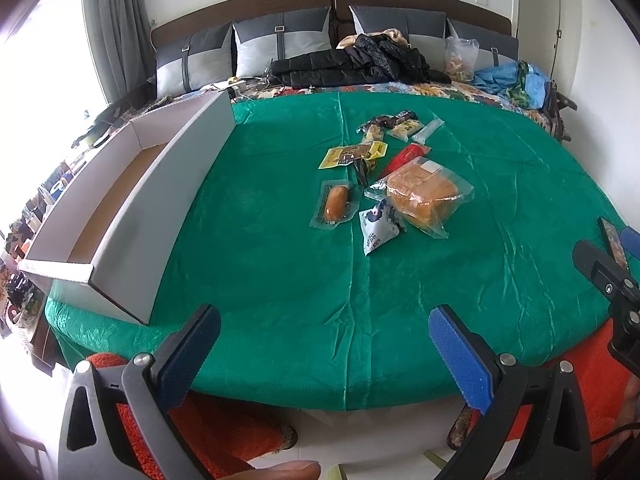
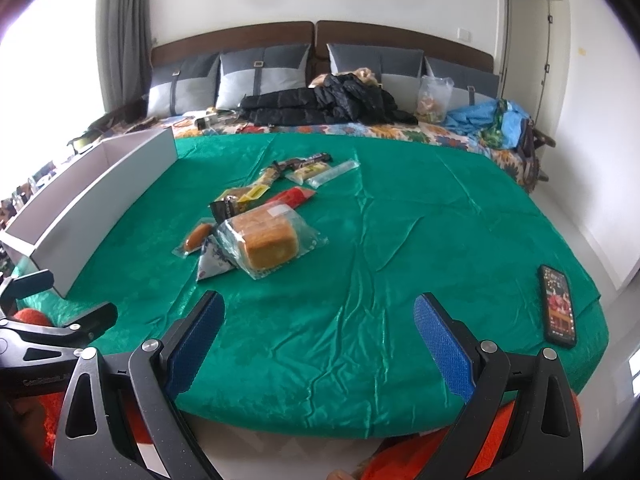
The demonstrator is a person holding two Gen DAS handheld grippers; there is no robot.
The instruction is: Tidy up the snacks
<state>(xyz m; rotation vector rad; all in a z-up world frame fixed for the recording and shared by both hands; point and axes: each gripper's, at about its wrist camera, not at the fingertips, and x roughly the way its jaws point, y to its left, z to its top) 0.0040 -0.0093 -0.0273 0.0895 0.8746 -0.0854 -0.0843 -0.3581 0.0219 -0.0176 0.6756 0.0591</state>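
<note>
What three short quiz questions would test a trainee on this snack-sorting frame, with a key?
1. True or false: the white box already holds several snacks.
2. Which lies nearest the right gripper? A) phone B) bagged bread C) black jacket
3. Fill in: both the left gripper and the right one stand ____ over the green cloth.

Key
1. False: only its bare brown floor shows, and the snack pile lies on the cloth.
2. B, the bread, in the right wrist view.
3. Open, with nothing between the fingers.
</note>
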